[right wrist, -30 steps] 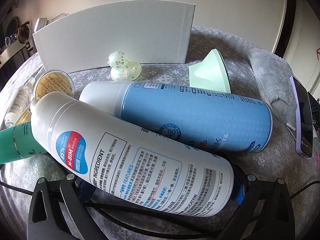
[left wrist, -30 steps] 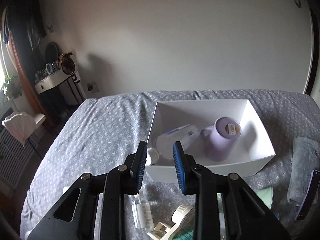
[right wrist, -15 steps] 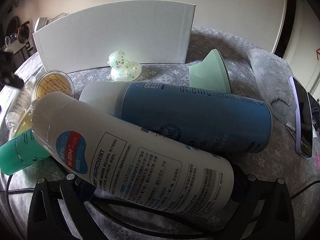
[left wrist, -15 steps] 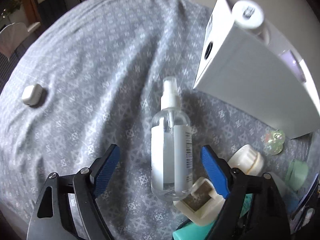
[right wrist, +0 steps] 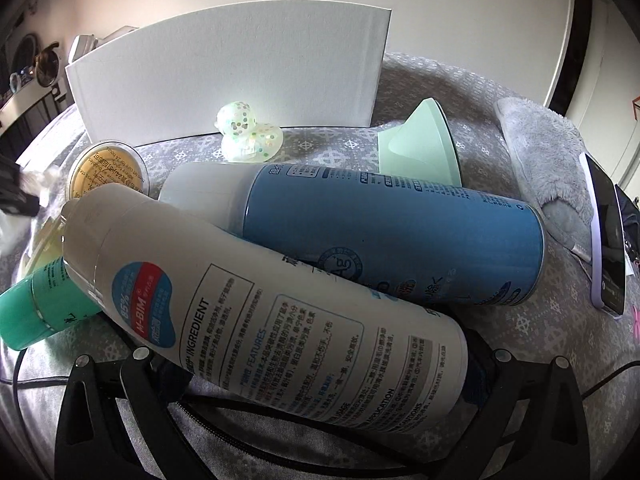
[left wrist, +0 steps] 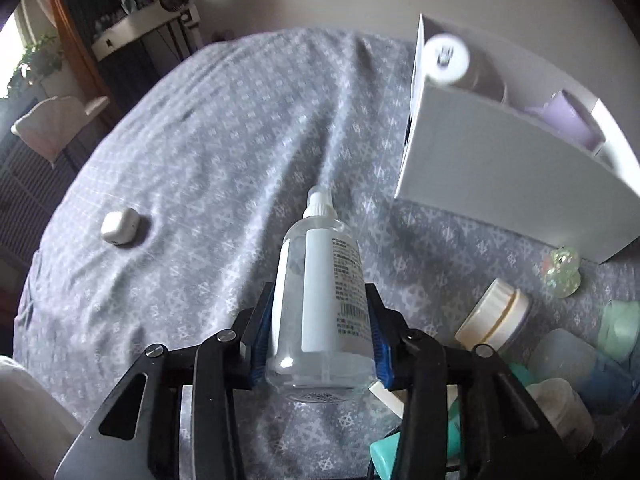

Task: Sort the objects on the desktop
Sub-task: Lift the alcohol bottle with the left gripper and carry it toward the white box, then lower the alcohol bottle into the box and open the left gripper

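Observation:
In the left wrist view a clear spray bottle (left wrist: 320,280) with a white label lies on the grey patterned bedspread, nozzle pointing away. My left gripper (left wrist: 322,296) has its jaws closing on the bottle's body, and the blue pads (left wrist: 262,332) touch both sides. The white sorting box (left wrist: 500,168) stands at the upper right and holds a lilac mug (left wrist: 568,120) and a white can (left wrist: 446,58). In the right wrist view my right gripper (right wrist: 320,372) grips the base end of a white spray can (right wrist: 260,300), which hides its fingertips.
A blue can (right wrist: 380,236), a teal bottle (right wrist: 36,312), a cream jar (right wrist: 106,170), a speckled duck (right wrist: 246,136) and a mint stand (right wrist: 420,144) lie before the box (right wrist: 224,80). A phone (right wrist: 606,240) and a grey slipper (right wrist: 548,152) are right. A white earbud case (left wrist: 120,226) sits far left.
My left gripper came down from above the box to the clear bottle, opened wide around it, then closed onto it. The right gripper and its can stayed still.

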Tool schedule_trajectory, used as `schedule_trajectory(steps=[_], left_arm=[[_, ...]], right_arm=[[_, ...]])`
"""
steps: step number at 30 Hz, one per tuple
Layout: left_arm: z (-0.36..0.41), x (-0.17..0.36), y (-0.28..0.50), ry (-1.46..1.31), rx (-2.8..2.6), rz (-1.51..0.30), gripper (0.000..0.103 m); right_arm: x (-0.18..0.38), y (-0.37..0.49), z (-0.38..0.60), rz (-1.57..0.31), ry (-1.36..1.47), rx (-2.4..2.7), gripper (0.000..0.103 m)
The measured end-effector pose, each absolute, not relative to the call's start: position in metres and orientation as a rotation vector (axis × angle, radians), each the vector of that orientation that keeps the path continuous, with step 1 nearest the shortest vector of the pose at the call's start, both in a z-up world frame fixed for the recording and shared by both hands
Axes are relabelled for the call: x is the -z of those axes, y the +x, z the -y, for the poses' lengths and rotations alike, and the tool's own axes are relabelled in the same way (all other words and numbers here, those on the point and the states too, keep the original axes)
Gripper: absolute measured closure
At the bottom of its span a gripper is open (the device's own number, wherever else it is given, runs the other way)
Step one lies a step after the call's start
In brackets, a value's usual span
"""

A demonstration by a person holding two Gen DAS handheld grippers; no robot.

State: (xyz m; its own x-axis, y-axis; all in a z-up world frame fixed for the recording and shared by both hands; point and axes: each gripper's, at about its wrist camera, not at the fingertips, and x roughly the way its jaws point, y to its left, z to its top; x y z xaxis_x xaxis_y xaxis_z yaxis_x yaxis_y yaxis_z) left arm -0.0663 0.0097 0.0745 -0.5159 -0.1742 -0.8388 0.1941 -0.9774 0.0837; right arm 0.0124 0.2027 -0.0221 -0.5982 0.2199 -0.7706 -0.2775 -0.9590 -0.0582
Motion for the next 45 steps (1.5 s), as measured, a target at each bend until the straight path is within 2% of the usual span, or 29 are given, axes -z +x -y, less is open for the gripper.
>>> schedule_trajectory(steps=[6, 11, 12, 15, 20, 24, 26, 27, 28, 30, 34, 39, 45], left_arm=[[-0.039, -0.155, -0.060, 1.135, 2.758, 0.078, 0.063], [-0.071, -0.200, -0.100, 1.035, 2.936, 0.101, 0.064], [-0.080, -0.203, -0.111, 1.039, 2.967, 0.105, 0.065], [-0.101, -0.203, -0.139, 1.077, 3.043, 0.104, 0.078], [-0.117, -0.184, -0.175, 1.205, 3.075, 0.069, 0.078], [-0.111, -0.170, -0.175, 1.255, 3.063, 0.044, 0.078], [-0.105, -0.165, -0.163, 1.251, 3.040, 0.033, 0.064], [-0.100, -0.164, -0.153, 1.240, 3.035, 0.031, 0.036], [-0.093, -0.162, -0.142, 1.208, 3.040, 0.026, 0.015], [-0.075, -0.160, -0.112, 1.104, 3.052, 0.003, 0.011], [-0.023, -0.135, -0.068, 1.094, 2.874, -0.096, 0.001], [0.029, -0.076, -0.045, 1.225, 2.715, -0.222, 0.001], [0.047, -0.027, -0.070, 1.369, 2.775, -0.136, 0.000]], right_arm=[[0.022, 0.012, -0.203, -0.098, -1.231, -2.582, 0.000], [0.022, 0.012, -0.203, -0.098, -1.231, -2.582, 0.000], [0.022, 0.012, -0.203, -0.098, -1.231, -2.582, 0.000], [0.022, 0.012, -0.203, -0.098, -1.231, -2.582, 0.000], [0.022, 0.012, -0.203, -0.097, -1.231, -2.582, 0.000], [0.022, 0.011, -0.203, -0.097, -1.230, -2.583, 0.000], [0.022, 0.011, -0.203, -0.097, -1.231, -2.583, 0.000], [0.022, 0.011, -0.203, -0.097, -1.231, -2.583, 0.000], [0.022, 0.011, -0.203, -0.096, -1.231, -2.582, 0.000], [0.022, 0.011, -0.204, -0.097, -1.231, -2.583, 0.000], [0.022, 0.011, -0.204, -0.096, -1.231, -2.583, 0.000], [0.022, 0.010, -0.204, -0.097, -1.231, -2.583, 0.000], [0.022, 0.011, -0.204, -0.096, -1.231, -2.583, 0.000]])
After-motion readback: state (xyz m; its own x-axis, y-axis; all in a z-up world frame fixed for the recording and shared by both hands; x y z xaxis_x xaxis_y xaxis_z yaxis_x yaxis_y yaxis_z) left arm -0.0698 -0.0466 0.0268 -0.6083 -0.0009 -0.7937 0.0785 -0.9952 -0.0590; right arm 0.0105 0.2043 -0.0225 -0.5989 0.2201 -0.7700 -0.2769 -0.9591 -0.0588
